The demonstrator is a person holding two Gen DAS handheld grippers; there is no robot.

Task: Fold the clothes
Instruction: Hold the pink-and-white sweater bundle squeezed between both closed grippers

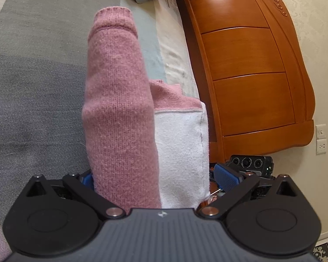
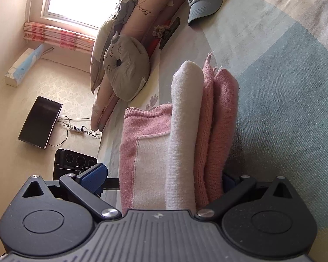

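**Pink-and-white sweater gathered between both tongs over the bed**

The left tongs [image 1: 155, 179] stand wide, with the folded pink-and-white sweater [image 1: 118, 109] filling the gap between the blue pads; whether they pinch it I cannot tell. The right tongs [image 2: 164, 174] are likewise spread around thick layers of the same sweater [image 2: 185, 131]. The garment runs toward 12 o'clock over the bed [image 2: 284, 87]. A blue cap [image 2: 205, 2] lies at 1 o'clock, a wooden headboard [image 1: 251, 65] at 2 o'clock from the left tongs.
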